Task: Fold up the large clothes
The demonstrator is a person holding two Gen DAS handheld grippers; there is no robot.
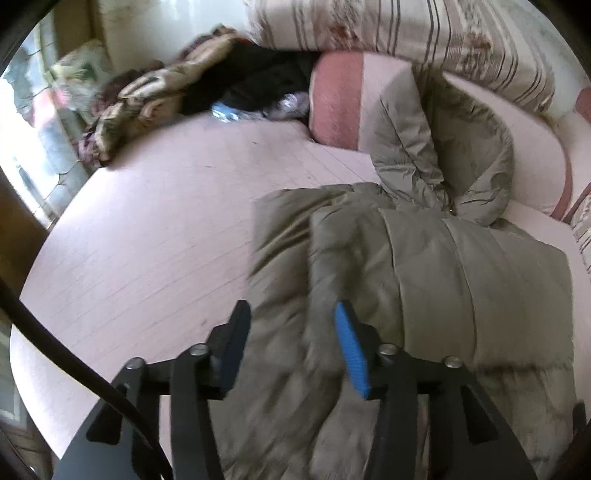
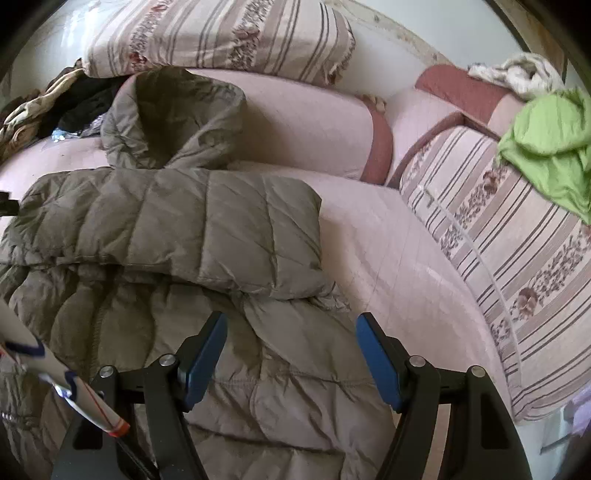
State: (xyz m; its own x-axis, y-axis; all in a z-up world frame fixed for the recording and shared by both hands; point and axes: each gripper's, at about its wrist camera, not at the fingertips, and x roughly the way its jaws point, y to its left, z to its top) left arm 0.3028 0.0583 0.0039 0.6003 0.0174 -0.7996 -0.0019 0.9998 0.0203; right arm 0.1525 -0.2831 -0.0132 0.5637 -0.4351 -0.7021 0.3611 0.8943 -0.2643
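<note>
A large olive-grey puffer jacket (image 1: pixel 424 277) lies on the pink sofa seat (image 1: pixel 147 236), its hood (image 1: pixel 443 147) propped against the back cushion. A sleeve (image 2: pixel 207 229) is folded across the body. My left gripper (image 1: pixel 291 347) is open and empty, just above the jacket's left part. My right gripper (image 2: pixel 291 354) is open and empty above the jacket's lower right part (image 2: pixel 295 387), near its edge.
A striped floral cushion (image 2: pixel 498 258) stands at the right, with a green cloth (image 2: pixel 546 147) on top. Another striped cushion (image 2: pixel 221 33) lies on the sofa back. A patterned blanket and dark clothes (image 1: pixel 177 88) are piled at the far left end.
</note>
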